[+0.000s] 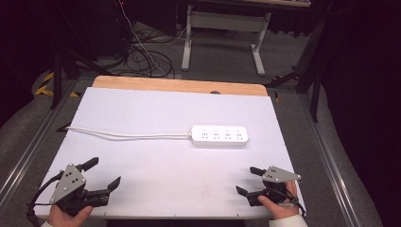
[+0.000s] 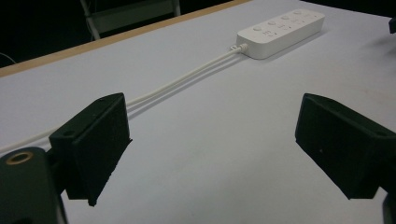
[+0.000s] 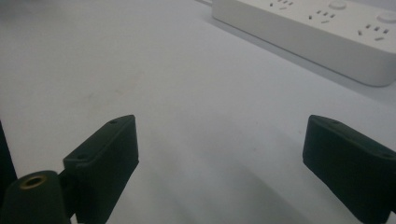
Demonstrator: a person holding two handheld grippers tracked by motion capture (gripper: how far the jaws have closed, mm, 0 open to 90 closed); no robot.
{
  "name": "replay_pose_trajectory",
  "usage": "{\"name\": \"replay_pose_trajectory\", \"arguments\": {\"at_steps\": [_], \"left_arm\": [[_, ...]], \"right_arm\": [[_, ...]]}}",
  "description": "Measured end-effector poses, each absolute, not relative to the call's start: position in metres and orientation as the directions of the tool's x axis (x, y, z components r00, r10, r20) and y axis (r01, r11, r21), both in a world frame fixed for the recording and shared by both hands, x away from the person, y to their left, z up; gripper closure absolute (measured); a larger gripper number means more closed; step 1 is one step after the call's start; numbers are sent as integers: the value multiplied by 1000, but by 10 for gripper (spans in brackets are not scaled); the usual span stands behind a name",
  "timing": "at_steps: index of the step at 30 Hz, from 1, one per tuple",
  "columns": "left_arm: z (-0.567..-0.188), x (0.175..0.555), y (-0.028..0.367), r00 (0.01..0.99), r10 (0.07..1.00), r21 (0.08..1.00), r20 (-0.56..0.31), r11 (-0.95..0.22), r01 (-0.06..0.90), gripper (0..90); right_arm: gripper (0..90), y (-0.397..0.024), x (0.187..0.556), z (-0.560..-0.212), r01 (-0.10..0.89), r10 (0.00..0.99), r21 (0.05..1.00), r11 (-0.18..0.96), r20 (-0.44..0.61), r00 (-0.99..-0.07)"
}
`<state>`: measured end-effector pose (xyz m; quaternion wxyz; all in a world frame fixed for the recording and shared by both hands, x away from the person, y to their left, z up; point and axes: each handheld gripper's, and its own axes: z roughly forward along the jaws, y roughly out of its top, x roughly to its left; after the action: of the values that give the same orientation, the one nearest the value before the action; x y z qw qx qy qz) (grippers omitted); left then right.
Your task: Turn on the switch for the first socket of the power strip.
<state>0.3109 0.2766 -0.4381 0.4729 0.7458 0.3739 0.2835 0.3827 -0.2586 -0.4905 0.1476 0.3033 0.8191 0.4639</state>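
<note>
While both grippers rest near the front edge of the table (image 1: pixel 142 101), the white power strip (image 1: pixel 219 135) lies flat on the white surface farther back, a little right of centre, well apart from each of them. Its white cable (image 1: pixel 127 135) runs from its left end across the table toward the left edge. The left gripper (image 1: pixel 105 174) sits at the front left corner, held by the person's left hand (image 1: pixel 68 215), and points toward the middle of the table; its jaws stand wide apart with nothing between them and touch nothing but air above the sheet. In the left gripper view the power strip (image 2: pixel 281 31) shows far ahead at the upper right, with the cable (image 2: pixel 187 79) leading back from it past the left jaw. The right gripper (image 1: pixel 249 181) sits at the front right, held by the right hand (image 1: pixel 279 208), jaws likewise spread wide and holding nothing. In the right gripper view the power strip (image 3: pixel 317 35) lies ahead, toward the upper right, nearer than it is to the other gripper. Bare white surface lies between each gripper and the strip. Beyond the table stand a white table frame (image 1: pixel 224 33) and loose cables on the floor (image 1: pixel 146 56).
</note>
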Motion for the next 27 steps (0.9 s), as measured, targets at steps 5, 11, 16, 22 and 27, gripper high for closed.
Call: {"name": "replay_pose_trajectory", "arguments": {"at_steps": [5,11,16,22,27], "left_arm": [[-442,312,276,556,827,919,85,-280,276,106],[-443,315,279,558,827,924,62,-260,282,106],[-444,315,278,558,826,922,75,-270,276,106],[-444,315,278,560,823,921,92,-284,266,106],[-447,318,278,542,836,915,87,-281,288,107]], "right_arm": [[109,-261,380,-494,371,634,837,402,38,-773],[131,-262,381,-485,335,640,868,366,27,-767],[134,-264,378,-484,315,638,867,387,-5,-770],[135,-267,378,-483,305,650,873,380,-17,-760],[164,-267,378,-484,306,649,869,389,-23,-760]]}}
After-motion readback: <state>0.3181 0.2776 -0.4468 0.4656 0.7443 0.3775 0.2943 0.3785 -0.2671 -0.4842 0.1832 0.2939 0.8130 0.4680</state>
